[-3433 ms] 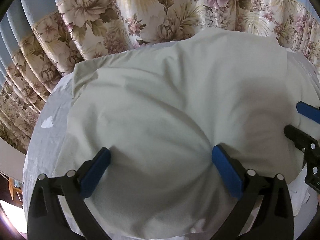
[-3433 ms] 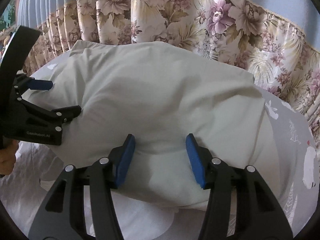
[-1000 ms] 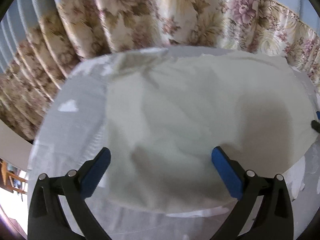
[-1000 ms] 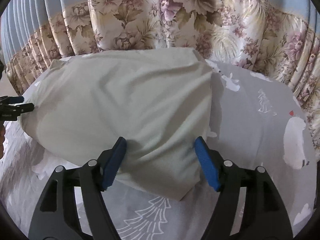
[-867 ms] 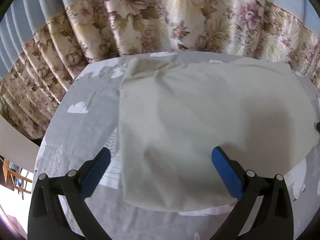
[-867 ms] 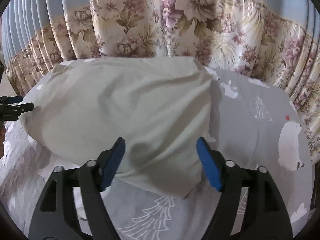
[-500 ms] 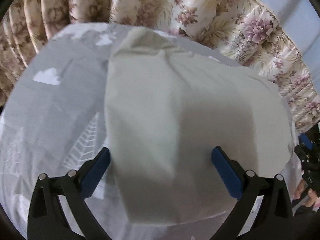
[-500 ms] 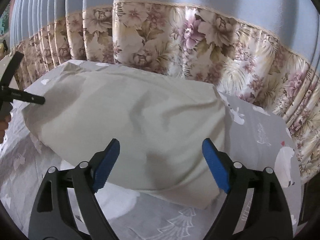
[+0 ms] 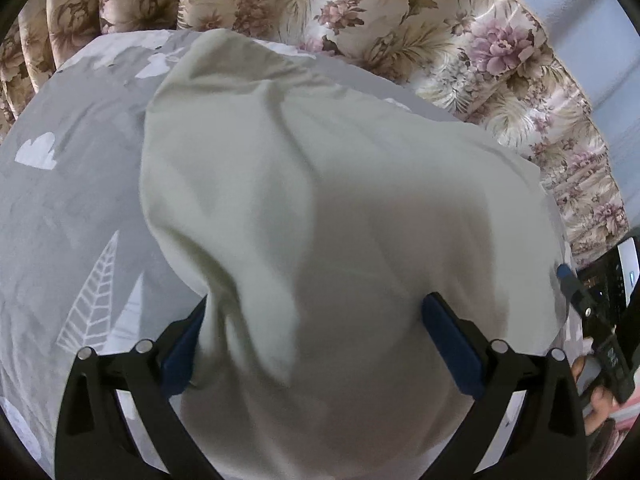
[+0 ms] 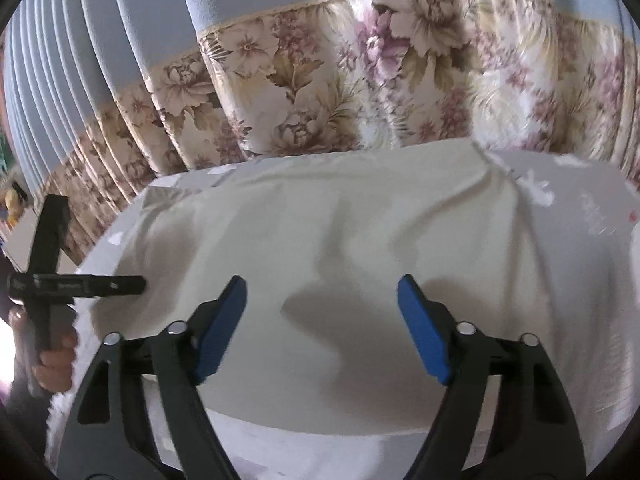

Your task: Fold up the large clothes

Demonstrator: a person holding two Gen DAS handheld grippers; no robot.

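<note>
A large pale green garment (image 9: 340, 208) lies folded on the grey printed bed sheet (image 9: 68, 208). My left gripper (image 9: 316, 336) is open over the garment's near left corner, and a fold of cloth hangs between its blue pads (image 9: 452, 344). My right gripper (image 10: 320, 320) is open just above the garment (image 10: 328, 232) near its front edge, holding nothing. The right gripper also shows at the right edge of the left wrist view (image 9: 592, 320), and the left gripper at the left of the right wrist view (image 10: 80, 286).
Floral curtains (image 10: 320, 92) with a blue upper part hang close behind the bed. The grey sheet (image 10: 584, 200) with white tree and cloud prints shows on both sides of the garment. A hand (image 10: 52, 356) holds the left gripper's handle.
Both grippers have let go of the garment and now stand open. The garment has been laid down folded. The left gripper has come in low over the near left corner.
</note>
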